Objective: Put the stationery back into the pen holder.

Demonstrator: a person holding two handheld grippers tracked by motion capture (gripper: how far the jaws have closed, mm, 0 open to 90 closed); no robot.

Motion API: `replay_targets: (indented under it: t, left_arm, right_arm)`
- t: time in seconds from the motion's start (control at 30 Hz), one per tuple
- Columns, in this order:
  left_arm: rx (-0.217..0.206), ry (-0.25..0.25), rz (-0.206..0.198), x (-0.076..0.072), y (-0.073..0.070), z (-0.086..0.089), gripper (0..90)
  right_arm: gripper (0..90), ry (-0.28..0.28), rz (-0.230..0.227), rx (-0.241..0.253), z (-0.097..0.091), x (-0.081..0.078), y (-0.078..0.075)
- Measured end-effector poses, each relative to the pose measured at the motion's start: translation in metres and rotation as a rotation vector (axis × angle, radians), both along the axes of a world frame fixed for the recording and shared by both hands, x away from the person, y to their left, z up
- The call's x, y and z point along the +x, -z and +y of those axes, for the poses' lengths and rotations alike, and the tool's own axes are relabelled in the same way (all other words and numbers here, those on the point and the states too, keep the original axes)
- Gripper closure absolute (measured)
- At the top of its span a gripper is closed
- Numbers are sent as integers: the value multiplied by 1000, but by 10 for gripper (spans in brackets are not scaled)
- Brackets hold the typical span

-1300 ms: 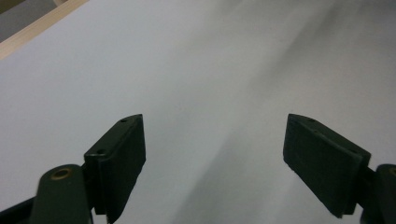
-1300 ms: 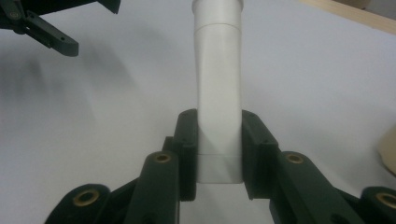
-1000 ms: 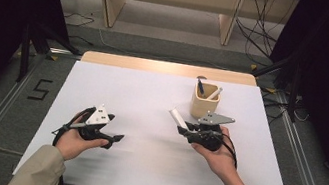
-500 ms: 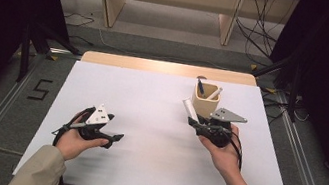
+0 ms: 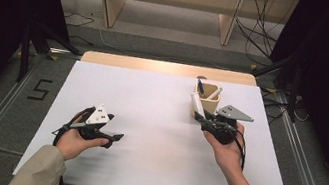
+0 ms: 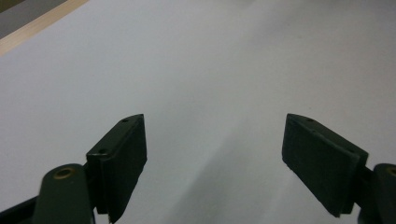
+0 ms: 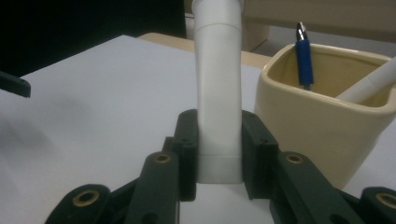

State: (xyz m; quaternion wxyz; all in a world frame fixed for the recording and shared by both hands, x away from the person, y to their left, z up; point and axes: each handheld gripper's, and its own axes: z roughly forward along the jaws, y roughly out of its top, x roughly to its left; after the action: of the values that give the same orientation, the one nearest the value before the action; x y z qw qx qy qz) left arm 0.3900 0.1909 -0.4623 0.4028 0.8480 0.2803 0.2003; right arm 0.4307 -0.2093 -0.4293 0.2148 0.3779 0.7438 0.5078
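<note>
You have two grippers on hand: the left gripper (image 5: 117, 137) and the right gripper (image 7: 218, 154). You count one beige cup (image 5: 208, 99) on one white table (image 5: 150, 105). White markers come to two, one held marker (image 7: 218, 93) and one in-cup marker (image 7: 369, 84), and you have one blue pen (image 7: 303, 58) standing in that cup.
</note>
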Motion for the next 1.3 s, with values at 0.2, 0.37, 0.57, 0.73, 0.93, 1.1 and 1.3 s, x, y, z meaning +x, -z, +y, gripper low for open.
replay_targets:
  t: [0.2, 0.37, 0.57, 0.73, 0.93, 1.1, 1.3]
  left_arm:
    - [1, -2, -1, 0, 0, 0, 220]
    - [0, -4, -1, 0, 0, 0, 220]
    - [0, -4, 0, 0, 0, 0, 220]
    - [0, -4, 1, 0, 0, 0, 221]
    - [-2, -6, 1, 0, 0, 0, 222]
    - [-1, -7, 0, 0, 1, -1, 222]
    - [-2, -7, 1, 1, 1, 0, 222]
  right_arm:
    - [711, 28, -10, 8, -3, 2, -4]
    - [711, 42, -15, 9, -5, 4, -4]
    - [711, 49, -17, 8, -6, 6, -5]
    - [711, 62, -19, 8, -8, 8, -6]
    - [711, 82, -24, 14, -11, 11, -7]
    - [711, 97, -30, 17, -12, 15, -10]
    - [711, 115, -38, 22, -14, 19, -13]
